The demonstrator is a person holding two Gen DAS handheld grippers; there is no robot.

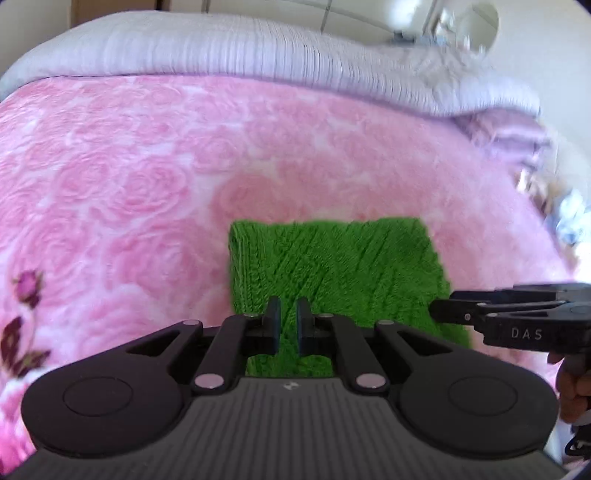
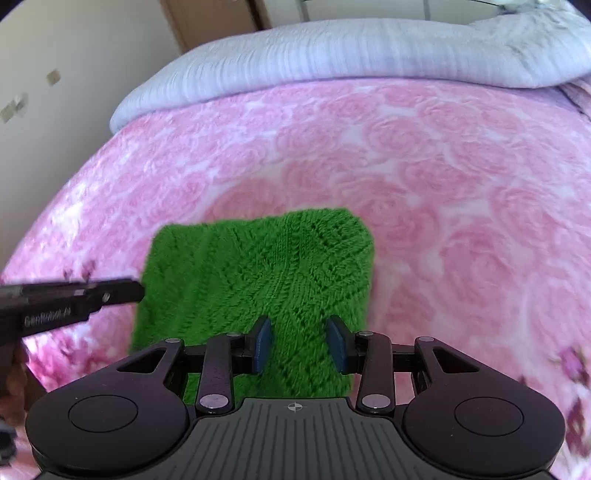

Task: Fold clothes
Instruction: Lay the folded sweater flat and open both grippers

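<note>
A green knitted garment lies folded into a flat rectangle on the pink rose-patterned blanket. My left gripper is over its near left part, with the jaws almost together and only a thin slit of green showing between them. I see no cloth pinched. In the right wrist view its tip reaches the garment at its left edge. My right gripper hovers over the near part with the jaws apart and nothing clamped between them. From the left wrist view its tip is at the garment's right edge.
A pale lilac quilt is rolled along the far side of the bed. Walls and cupboard doors stand behind it. Part of a person's hand shows under the right gripper. The blanket spreads wide around the garment.
</note>
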